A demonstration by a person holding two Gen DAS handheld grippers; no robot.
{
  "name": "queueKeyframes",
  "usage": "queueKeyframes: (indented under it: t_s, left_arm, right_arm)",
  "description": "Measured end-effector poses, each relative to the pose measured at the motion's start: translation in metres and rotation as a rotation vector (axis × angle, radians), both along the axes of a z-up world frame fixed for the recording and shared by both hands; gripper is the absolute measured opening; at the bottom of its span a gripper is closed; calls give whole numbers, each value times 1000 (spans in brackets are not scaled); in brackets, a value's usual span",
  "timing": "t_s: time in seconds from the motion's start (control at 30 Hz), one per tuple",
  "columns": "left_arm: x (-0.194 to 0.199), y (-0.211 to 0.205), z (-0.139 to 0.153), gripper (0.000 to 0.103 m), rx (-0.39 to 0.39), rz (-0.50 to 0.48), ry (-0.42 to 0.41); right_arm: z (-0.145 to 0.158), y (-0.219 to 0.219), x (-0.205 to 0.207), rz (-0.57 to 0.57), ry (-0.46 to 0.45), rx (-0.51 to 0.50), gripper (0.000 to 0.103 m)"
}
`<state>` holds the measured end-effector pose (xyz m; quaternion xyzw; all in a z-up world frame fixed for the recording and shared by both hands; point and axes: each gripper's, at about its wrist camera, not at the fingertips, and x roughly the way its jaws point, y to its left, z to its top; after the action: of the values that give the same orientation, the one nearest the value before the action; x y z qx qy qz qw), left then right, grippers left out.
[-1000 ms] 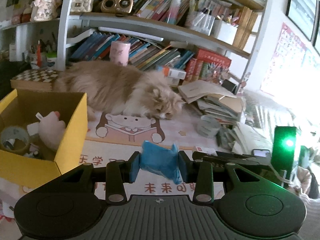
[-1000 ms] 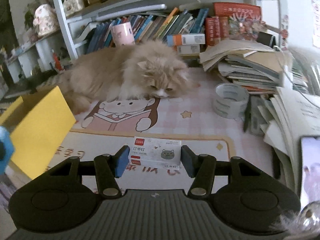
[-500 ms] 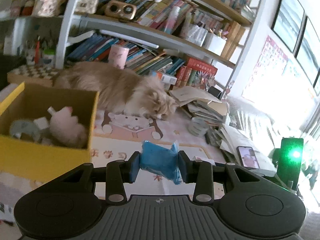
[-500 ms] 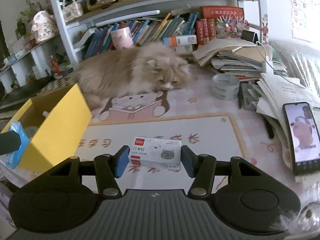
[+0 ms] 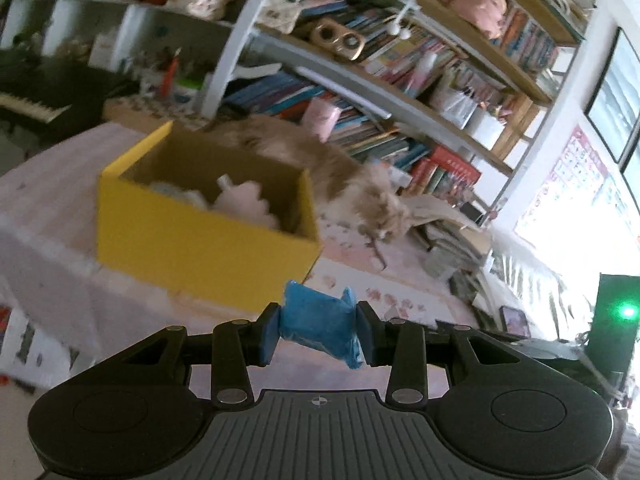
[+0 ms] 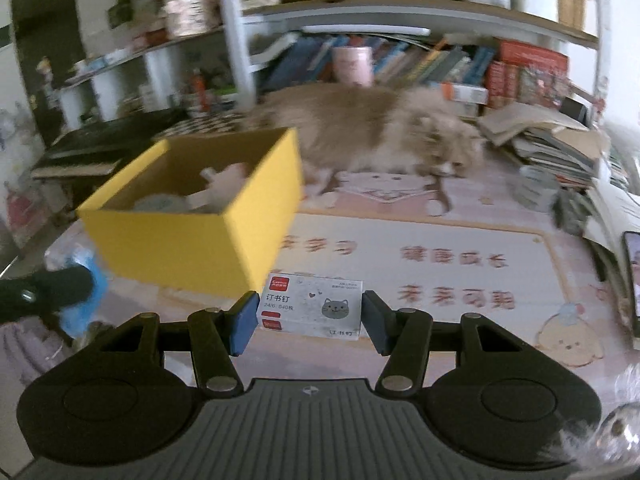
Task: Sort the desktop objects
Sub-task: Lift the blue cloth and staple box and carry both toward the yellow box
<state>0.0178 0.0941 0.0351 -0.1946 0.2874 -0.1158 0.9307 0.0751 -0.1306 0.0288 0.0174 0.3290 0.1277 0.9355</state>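
Both hands have swung across toward the yellow box (image 5: 208, 236) since a second ago, and it now looms large in each view where before it sat off at the edge. On the left, the left gripper (image 5: 318, 330) is clamped on a crumpled blue packet (image 5: 320, 326), carried in the air just short of the box's near wall; the open top lies ahead and slightly to the left. The right gripper (image 6: 308, 314) has its pads pressed on the short ends of a white staple box (image 6: 310, 306), long axis running across between the fingers, with the yellow box ahead and to its left. My read: the left hand is nearer the opening and should drop first. Inside, a pink plush toy (image 5: 244, 200) already takes up room. Underneath is a pink printed desk mat (image 6: 420, 256); a fluffy cat (image 6: 380, 128) lies behind, below crowded bookshelves (image 6: 420, 12), blurred.
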Motion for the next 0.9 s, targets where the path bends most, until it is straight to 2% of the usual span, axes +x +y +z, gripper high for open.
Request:
queueKeyframes:
  t_s: [0.17,0.5,0.9]
  left_arm:
    - [-20,15,-6,38,72,-16,20]
    - [-37,39,-11,38,78,-14,36]
    - [-43,55,-14,38,79,12,37]
  right_arm:
    - [-9,30,-26,33,31,-16,53]
    - [-16,50,-53,11,81,-17,53]
    - [-14,69,-61,52,89,-40,53]
